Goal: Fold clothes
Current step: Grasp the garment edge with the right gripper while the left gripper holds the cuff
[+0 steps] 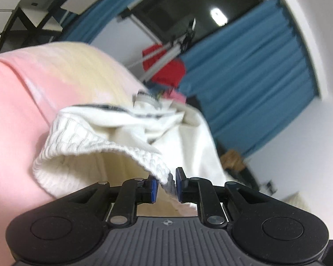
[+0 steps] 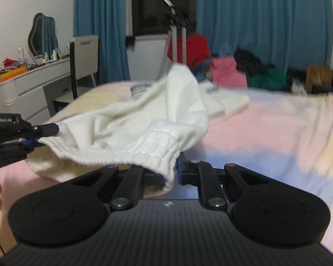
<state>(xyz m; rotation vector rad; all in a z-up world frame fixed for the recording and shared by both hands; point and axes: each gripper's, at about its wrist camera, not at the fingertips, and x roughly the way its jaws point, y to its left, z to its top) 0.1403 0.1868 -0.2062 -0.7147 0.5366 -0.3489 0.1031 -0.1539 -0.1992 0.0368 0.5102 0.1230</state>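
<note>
A white knit sweater (image 2: 131, 124) with a ribbed hem is held above the bed; the rest trails back onto the bedcover. My left gripper (image 1: 165, 186) is shut on the ribbed hem (image 1: 162, 173); it also shows at the left of the right wrist view (image 2: 40, 136), pinching the hem's left end. My right gripper (image 2: 174, 173) is shut on the hem's right end, with the cloth draped over its left finger. The sweater (image 1: 131, 130) hangs bunched between the two grippers, its hem stretched roughly level.
The bed has a pink and pale yellow cover (image 2: 266, 128). A pile of coloured clothes (image 2: 244, 73) lies at the bed's far side. A white dresser (image 2: 31, 84) and chair (image 2: 84, 57) stand at the left. Blue curtains (image 2: 262, 17) and a dark window are behind.
</note>
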